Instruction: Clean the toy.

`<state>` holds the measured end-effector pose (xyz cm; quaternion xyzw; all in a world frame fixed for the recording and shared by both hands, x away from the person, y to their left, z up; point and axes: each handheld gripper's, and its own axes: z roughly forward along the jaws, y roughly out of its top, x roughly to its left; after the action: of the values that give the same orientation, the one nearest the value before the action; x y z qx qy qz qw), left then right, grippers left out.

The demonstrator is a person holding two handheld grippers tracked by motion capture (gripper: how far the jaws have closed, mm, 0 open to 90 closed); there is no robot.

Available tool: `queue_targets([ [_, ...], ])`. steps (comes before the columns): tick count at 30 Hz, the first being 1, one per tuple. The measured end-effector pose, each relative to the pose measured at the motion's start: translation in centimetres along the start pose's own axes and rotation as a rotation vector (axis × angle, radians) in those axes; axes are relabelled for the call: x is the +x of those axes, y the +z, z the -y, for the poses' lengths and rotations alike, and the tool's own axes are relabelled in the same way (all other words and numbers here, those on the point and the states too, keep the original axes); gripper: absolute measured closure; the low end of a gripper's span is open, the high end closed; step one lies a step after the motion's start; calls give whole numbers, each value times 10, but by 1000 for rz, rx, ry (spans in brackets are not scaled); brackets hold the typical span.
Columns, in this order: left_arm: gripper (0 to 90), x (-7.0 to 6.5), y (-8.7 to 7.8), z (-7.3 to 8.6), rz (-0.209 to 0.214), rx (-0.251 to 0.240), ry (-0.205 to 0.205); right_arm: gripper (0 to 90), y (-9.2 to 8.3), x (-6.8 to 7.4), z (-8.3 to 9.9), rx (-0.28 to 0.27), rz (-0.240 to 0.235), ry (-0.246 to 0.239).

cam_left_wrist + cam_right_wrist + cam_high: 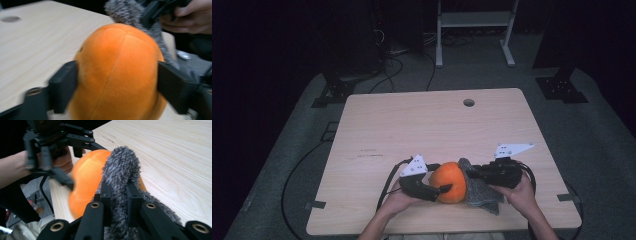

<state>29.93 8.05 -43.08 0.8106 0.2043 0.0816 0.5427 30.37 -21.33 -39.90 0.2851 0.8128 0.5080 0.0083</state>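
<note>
**At the near edge of the table: a plush toy between two grippers**

At the near edge of the wooden table [412, 125], an orange plush toy [449, 182] with a grey furry part [482, 192] sits between two hand-held grippers. The left gripper [439, 190] comes at the toy from one side and the right gripper [472, 173] from the other, with a hand behind each.

In the left gripper view, the orange body [117, 72] bulges up between the two black jaws, one at each flank. The jaws stand apart around it; the picture is blurred at their edges, so it looks as though the pads only brush the plush rather than squeeze it, but that contact cannot be told for certain. Beyond the orange body, the grey fur [125, 11] rises past the jaw tips, where the other gripper and a hand [192, 18] hold it.

In the right gripper view, the jaws are drawn close together and clamped on a fold of the grey fur [121, 170], which sticks up past their tips in a rounded tuft. More fur spreads beneath and beside the jaws. Just beyond the tuft lies the orange body [85, 185], with the left gripper [72, 167] reaching over and alongside it.
</note>
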Motion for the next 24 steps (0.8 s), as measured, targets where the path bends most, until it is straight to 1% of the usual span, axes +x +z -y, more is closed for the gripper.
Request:
queue_targets([
  [1,278,1,0,0,-11,-7,-26,791,-1,3,-1,3,-10,-10],
  [2,288,1,1,0,-15,-14,-47,791,-2,7,-3,5,-23,-32],
  [3,291,1,2,0,-8,-15,-57,791,-1,14,-6,13,-34,-63],
  [4,289,0,2,-1,0,-9,-41,790,0,23,-9,29,-24,-97],
  [5,286,-1,2,-1,3,-9,-29,789,3,30,-12,47,6,-138],
  [6,286,-2,1,-1,13,-6,-17,788,4,32,-13,56,19,-151],
  [7,284,-3,0,0,29,-4,-10,787,4,32,-14,55,31,-154],
  [8,277,-3,-2,0,46,3,0,787,2,28,-14,45,40,-142],
  [10,249,-4,-2,-1,77,6,14,787,-3,17,-11,34,62,-107],
  [11,225,-3,-1,-1,78,8,15,787,-4,13,-9,37,70,-92],
  [13,205,-3,2,-2,49,10,10,789,-5,9,-5,40,62,-79],
  [14,216,-5,3,-2,24,13,22,792,-6,9,-4,43,62,-77],
  [15,250,-8,5,-2,-11,11,36,795,-5,11,-6,44,52,-84],
  [16,279,-11,7,-3,-32,13,32,795,-5,16,-8,43,31,-101],
  [17,297,-14,10,-4,-41,12,33,796,-3,23,-11,43,9,-126],
  [18,310,-19,11,-5,-40,21,59,795,0,30,-14,45,-2,-157],
  [19,312,-23,12,-6,-31,33,93,795,3,37,-17,53,-12,-178],
  [20,311,-25,12,-7,-21,39,112,795,6,42,-20,63,-12,-197],
  [21,305,-25,11,-7,-9,40,119,792,7,43,-21,67,-3,-212],
  [22,294,-24,9,-6,11,33,113,792,6,41,-22,60,3,-201],
  [24,254,-19,6,-5,42,23,106,791,1,32,-21,45,12,-165],
])
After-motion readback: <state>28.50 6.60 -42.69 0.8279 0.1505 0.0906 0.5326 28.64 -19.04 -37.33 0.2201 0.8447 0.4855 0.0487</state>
